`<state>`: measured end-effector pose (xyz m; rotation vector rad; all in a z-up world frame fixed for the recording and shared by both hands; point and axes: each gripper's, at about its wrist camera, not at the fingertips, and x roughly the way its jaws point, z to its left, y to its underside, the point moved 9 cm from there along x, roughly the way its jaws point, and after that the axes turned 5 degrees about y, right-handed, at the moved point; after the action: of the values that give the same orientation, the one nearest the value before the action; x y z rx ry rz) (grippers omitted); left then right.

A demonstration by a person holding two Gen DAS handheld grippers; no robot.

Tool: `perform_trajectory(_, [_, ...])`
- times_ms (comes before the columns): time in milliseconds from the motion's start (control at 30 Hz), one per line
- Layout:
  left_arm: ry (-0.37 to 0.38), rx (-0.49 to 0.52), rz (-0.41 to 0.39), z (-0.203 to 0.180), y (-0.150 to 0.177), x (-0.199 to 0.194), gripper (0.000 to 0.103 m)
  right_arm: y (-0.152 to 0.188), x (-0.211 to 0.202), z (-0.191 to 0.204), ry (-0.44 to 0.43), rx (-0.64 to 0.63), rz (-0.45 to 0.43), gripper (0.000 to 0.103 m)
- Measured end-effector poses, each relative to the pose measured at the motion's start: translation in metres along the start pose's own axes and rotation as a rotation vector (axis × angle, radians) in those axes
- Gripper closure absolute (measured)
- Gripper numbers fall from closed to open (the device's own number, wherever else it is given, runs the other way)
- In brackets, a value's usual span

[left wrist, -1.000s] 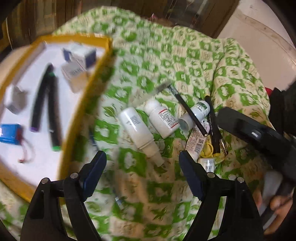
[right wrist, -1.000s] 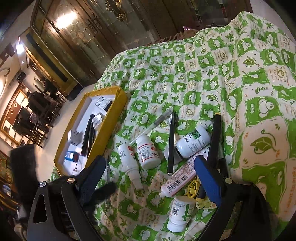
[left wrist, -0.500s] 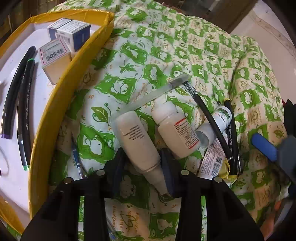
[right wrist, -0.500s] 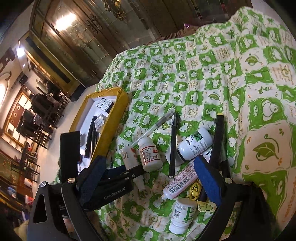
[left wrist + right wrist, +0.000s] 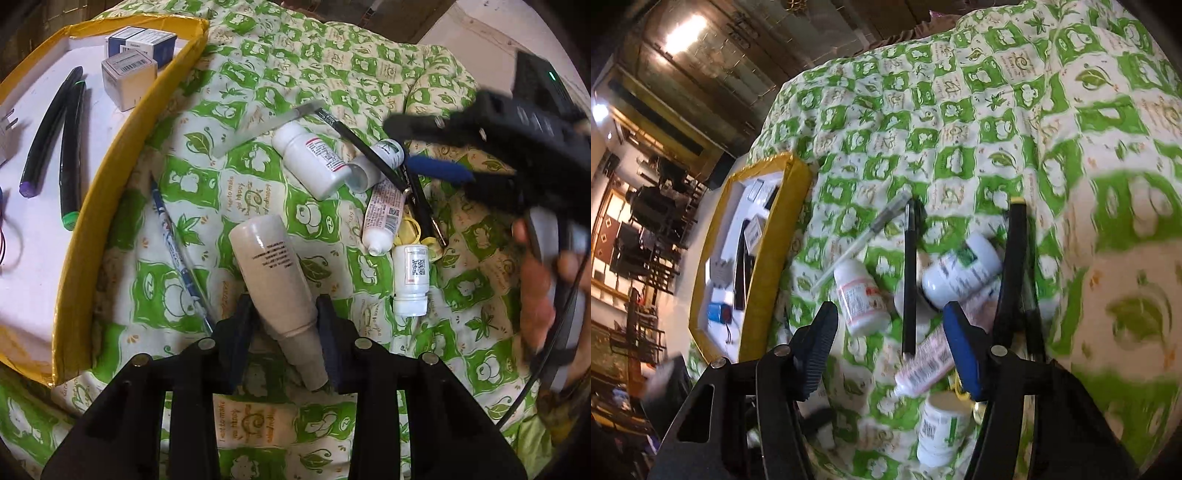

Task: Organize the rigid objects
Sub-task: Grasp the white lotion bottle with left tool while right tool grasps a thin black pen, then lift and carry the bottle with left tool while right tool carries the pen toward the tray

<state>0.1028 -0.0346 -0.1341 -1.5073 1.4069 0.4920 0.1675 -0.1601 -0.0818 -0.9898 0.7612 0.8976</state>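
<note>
White plastic spray bottle (image 5: 275, 275), long axis running away between closed fingers of left hand-held gripper (image 5: 284, 325); right hand-held gripper (image 5: 890, 332) half-closing, empty, farther off.

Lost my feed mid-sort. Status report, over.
Left gripper shut on white spray bottle. Right gripper, jaws just closing, open over black pen. Yellow tray beside; blue pen between.

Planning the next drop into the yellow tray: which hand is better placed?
Left. Its tongs already clamp the white bottle beside the yellow tray; the right tongs hang open over the pile.
</note>
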Motion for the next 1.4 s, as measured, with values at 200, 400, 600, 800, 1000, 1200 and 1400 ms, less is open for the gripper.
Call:
perform_trajectory(200, [0.001, 0.005, 0.004, 0.001, -0.002, 0.008, 0.071, -0.023, 0.019, 0.001, 0.007, -0.012, 0.007, 0.058])
perform_trajectory(400, [-0.002, 0.007, 0.007, 0.001, -0.002, 0.012, 0.071, -0.03, 0.045, 0.001, 0.051, -0.048, 0.047, 0.071])
perform_trajectory(600, [-0.014, 0.019, 0.002, -0.001, -0.004, 0.014, 0.072, -0.022, 0.053, -0.001, 0.096, -0.098, 0.043, 0.094])
perform_trajectory(800, [-0.028, 0.04, -0.035, -0.006, -0.004, 0.007, 0.073, -0.01, 0.038, 0.009, 0.083, -0.14, -0.004, 0.095])
perform_trajectory(1000, [-0.018, 0.032, -0.047, -0.005, -0.005, 0.002, 0.073, 0.001, 0.028, 0.022, 0.081, -0.191, -0.032, 0.095])
perform_trajectory(1200, [0.006, 0.014, -0.071, -0.002, -0.006, -0.007, 0.073, 0.002, 0.028, 0.027, 0.085, -0.201, -0.04, 0.095])
perform_trajectory(1400, [0.025, 0.003, -0.092, -0.004, -0.009, -0.015, 0.073, 0.003, 0.023, 0.029, 0.086, -0.207, -0.055, 0.095])
